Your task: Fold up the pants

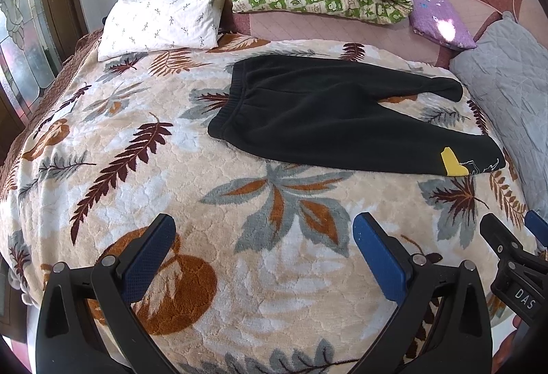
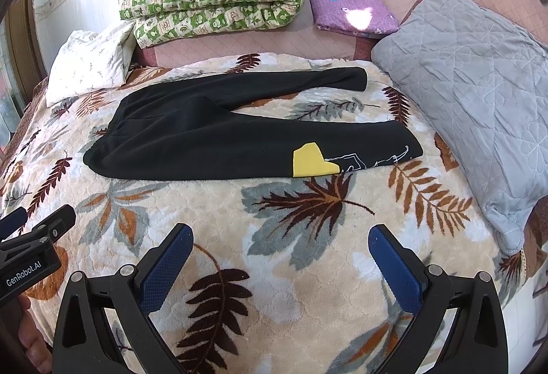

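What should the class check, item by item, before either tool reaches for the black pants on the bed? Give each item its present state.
1. Left tool open and empty: ok.
2. Right tool open and empty: ok.
3. Black pants lying flat on the leaf-print blanket, nothing on top: ok.
4. Legs laid together for folding: not ok, they are spread apart.
5. Waistband in view and unobstructed: ok.
6. Grey pillow apart from the far leg cuff: ok.
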The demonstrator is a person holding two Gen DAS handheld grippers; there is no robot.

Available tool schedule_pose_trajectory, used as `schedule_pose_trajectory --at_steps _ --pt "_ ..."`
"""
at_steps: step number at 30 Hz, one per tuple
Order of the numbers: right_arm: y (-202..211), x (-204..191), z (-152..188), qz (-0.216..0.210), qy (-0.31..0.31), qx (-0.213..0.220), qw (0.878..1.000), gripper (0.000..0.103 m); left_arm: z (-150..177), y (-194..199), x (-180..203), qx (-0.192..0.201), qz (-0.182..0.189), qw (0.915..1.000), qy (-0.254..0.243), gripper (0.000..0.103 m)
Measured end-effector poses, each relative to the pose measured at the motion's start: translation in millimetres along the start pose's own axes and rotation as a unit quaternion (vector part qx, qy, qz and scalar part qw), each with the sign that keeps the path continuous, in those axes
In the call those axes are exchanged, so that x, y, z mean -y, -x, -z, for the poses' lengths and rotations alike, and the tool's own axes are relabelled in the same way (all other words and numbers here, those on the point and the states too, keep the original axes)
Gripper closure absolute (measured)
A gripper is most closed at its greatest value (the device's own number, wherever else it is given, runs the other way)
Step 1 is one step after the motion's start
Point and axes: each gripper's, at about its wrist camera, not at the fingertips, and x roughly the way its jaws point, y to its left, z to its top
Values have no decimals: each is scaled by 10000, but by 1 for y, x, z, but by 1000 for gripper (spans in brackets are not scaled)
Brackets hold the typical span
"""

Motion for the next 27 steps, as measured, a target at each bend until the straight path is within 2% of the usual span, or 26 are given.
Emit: schedule_pose_trajectory --at_steps 27 --pt "-8 -1 2 -8 -23 -53 10000 0 5 -6 4 -66 5 10000 -40 0"
